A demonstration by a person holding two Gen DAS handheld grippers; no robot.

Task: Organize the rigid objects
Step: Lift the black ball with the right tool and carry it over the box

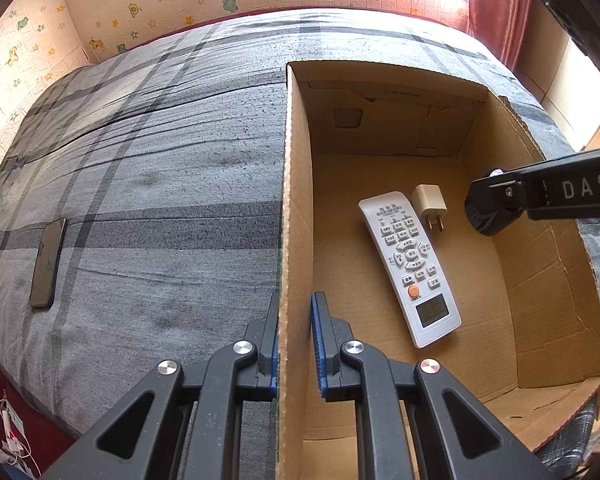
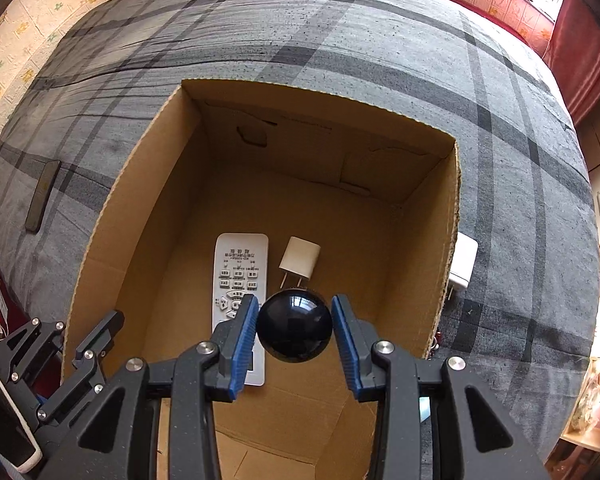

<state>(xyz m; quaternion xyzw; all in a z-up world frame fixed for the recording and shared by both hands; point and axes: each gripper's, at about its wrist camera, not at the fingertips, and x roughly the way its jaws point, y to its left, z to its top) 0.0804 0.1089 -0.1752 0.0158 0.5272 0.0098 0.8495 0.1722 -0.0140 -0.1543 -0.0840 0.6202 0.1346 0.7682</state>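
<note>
The right gripper (image 2: 295,326) is clenched on a glossy black ball-shaped object (image 2: 295,327), its blue pads pressing the widest part from either side, above the floor of the cardboard box (image 2: 448,216). That smooth, rounded shell looks hard and probably slippery, so a hold across the middle is the only secure one; off-centre it would likely squirt out.

The box sits open-topped on a grey plaid bed (image 1: 148,168). The left gripper (image 1: 296,344) is clamped on the box's left wall, steadying it. Those stiff walls stand tall and are the edges to mind when lowering or lifting out.

On the floor, a white remote control (image 2: 240,276) lies along the left half, with a small white plug adapter (image 2: 299,260) just beside it. The right half is bare and looks the roomiest spot to set the ball down.

A dark phone (image 1: 48,264) lies on the bed, well apart from the box; another white charger (image 2: 464,266) sits just outside the right wall.
</note>
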